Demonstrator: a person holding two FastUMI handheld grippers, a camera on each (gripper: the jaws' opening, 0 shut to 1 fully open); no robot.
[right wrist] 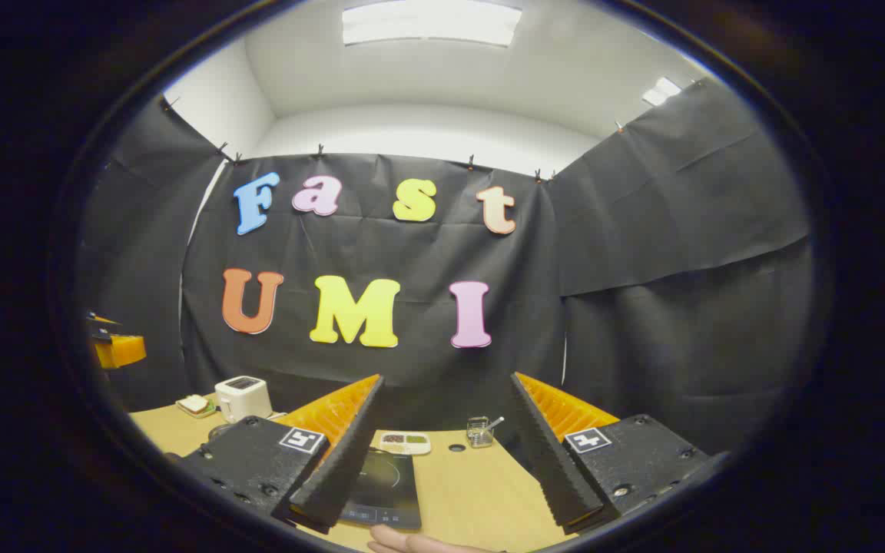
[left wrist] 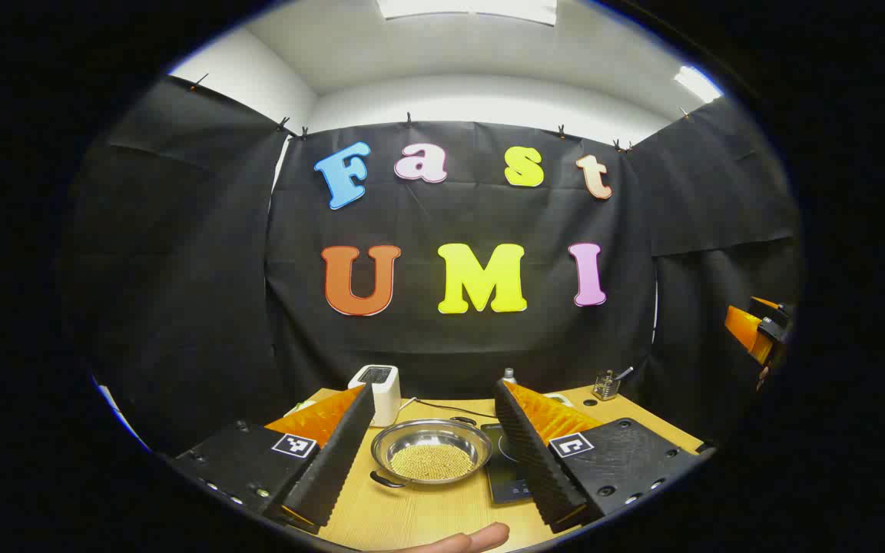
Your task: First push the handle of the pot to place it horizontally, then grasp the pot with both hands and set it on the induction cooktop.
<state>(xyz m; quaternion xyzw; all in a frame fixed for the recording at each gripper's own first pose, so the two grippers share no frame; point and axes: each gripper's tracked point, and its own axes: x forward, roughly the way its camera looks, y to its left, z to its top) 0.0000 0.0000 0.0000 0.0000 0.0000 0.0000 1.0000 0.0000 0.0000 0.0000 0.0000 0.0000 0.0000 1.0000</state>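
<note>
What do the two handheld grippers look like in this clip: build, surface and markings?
The left gripper and right gripper match: two long wedge-shaped fingers with ribbed inner faces, each on a flat black block with screw holes that bears a small square black-and-white tag. A bare fingertip shows below the left one; no sleeve is visible.

A mock kitchen booth: black cloth walls (left wrist: 181, 269), wooden table (left wrist: 427, 507), toaster (left wrist: 381, 388), induction cooktop (right wrist: 381, 484)

Left gripper view: cooktop (left wrist: 505, 468) partly hidden behind the right finger of the left hand-held gripper (left wrist: 436, 455). Right gripper view: cooktop (right wrist: 385, 482) partly covered by the left finger of the right hand-held gripper (right wrist: 442, 449); tray (right wrist: 406, 442) contents ahead too small to identify.
</note>
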